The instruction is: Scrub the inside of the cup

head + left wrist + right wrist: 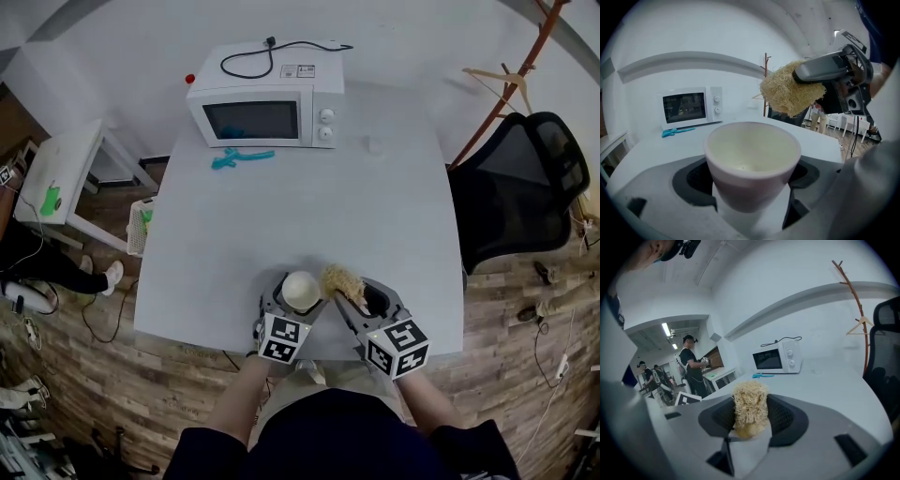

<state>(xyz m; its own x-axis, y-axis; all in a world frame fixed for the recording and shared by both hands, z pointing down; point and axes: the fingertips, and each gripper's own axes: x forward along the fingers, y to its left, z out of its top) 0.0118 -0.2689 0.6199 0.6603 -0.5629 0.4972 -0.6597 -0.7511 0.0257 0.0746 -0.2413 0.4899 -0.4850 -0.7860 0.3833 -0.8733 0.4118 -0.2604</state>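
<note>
Head view shows a small cream-white tapered cup (301,289) clamped in the left tool (292,305), held over the near edge of the pale grey surface (300,216), close to the person's body. The right tool (361,298) is closed on a straw-coloured fibrous scrub pad (342,279), which sits just beside the cup's rim on its right. In the left gripper view the jaws press on the cup's lower wall from both sides, its mouth faces the camera and its inside looks bare. The pad hangs above and to the right of the rim, apart from it and not yet inside. In the right gripper view the pad stands between the jaws, pinched at its lower part with its shaggy end free. The cup looks light, stiff and smooth. Because its wall tapers, it could slide in the jaws when the pad pushes down, so the low grip around the narrow part seems sensible. The pad looks soft and springy and should squash to fit the opening. Well beyond them a white microwave oven (265,105) and a turquoise plastic utensil (241,157) rest on the surface.
</note>
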